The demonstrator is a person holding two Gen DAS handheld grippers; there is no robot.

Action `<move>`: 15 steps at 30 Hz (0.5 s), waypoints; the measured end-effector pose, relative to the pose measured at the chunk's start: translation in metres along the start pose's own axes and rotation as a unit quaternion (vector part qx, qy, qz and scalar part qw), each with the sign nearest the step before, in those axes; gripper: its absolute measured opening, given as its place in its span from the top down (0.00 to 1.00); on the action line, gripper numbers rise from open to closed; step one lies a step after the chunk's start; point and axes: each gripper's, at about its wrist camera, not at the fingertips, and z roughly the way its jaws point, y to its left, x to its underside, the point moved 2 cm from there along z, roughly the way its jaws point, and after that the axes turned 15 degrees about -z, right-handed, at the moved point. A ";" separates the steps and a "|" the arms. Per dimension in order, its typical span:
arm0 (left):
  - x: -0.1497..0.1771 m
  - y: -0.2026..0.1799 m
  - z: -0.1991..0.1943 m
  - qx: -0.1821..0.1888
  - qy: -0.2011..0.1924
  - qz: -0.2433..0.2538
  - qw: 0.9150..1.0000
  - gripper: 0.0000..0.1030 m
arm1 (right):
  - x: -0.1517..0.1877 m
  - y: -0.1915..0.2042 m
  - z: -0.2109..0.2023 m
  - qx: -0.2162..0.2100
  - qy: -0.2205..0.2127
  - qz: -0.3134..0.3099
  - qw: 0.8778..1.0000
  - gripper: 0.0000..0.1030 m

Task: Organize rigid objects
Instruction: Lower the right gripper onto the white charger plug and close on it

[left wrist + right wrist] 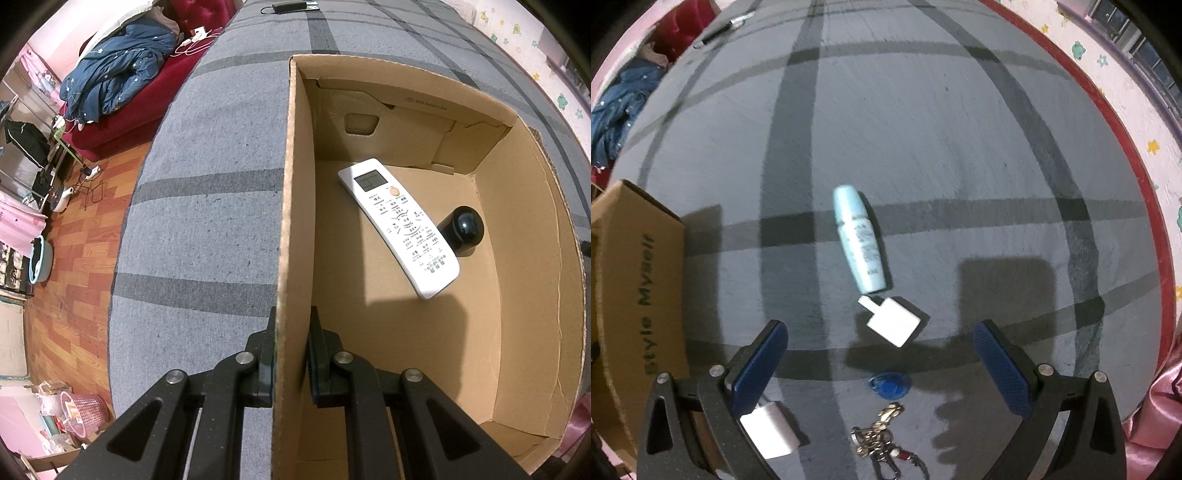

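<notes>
cardboard box (295, 192) on the grey bed (207, 229) holds a remote (400, 227) and black knob (466, 230); left hand-held gripper (291, 354) clamps its wall, likely steadying it. right hand-held gripper (881, 365) hangs wide over the adapter (894, 324), bottle (860, 240) just beyond.

The bed is covered with a grey blanket (207, 229) with dark stripes. Beside it stands a red sofa (147, 103), and a blue quilt (114, 74) lies crumpled on it. White cables (195, 42) lie near the quilt. The floor (70, 266) is of reddish wood. A pink basket (86, 408) stands on it, and a light blue basin (38, 260) too.
</notes>
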 end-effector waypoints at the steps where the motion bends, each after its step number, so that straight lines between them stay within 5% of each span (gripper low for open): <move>1: 0.000 0.000 0.000 -0.001 0.000 0.000 1.000 0.88 | 0.001 -0.001 0.003 -0.001 0.004 0.001 1.000 0.00; 15: 0.000 -0.003 -0.001 -0.007 0.003 0.001 1.000 0.88 | 0.005 -0.016 0.051 -0.012 0.047 0.017 0.999 0.01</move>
